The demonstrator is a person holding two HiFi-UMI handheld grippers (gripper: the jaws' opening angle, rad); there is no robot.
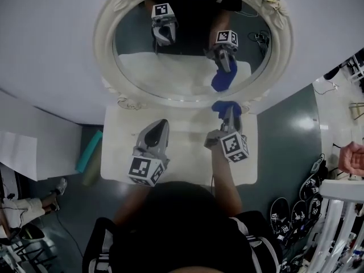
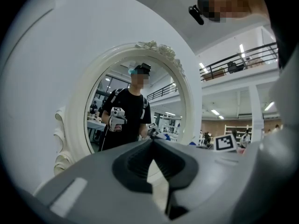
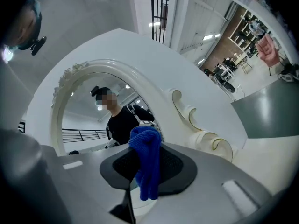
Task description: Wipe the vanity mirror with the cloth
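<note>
**Cloth reaches the mirror's rim, wiping yet to show**

Head view: the right tongs (image 1: 228, 112), clamped on a bunched blue cloth (image 1: 225, 105), point at the lower right rim of the oval mirror (image 1: 187, 67) in the upper half of the frame. The cloth's reflection sits just above it in the glass. Whether the cloth touches the glass cannot be told from here. The left tongs (image 1: 160, 124) hang over the pale desk (image 1: 187, 152) at centre left, apart from the mirror.

Left gripper view: the left tongs (image 2: 152, 143) are pressed together at the tips, with nothing between them. The mirror (image 2: 135, 111) stands ahead at centre left, its cream frame carved with scrolls and its glass giving a clear reflection.

Right gripper view: the right tongs (image 3: 145, 141) pinch the cloth (image 3: 146, 164), which droops in a soft fold at lower centre. The mirror (image 3: 88, 115) fills the left of the frame, with no smear or streak visible.

By these pictures the cloth is picked up and brought to the mirror; the wipe itself appears barely begun, with nearly all the glass left to cover.
</note>
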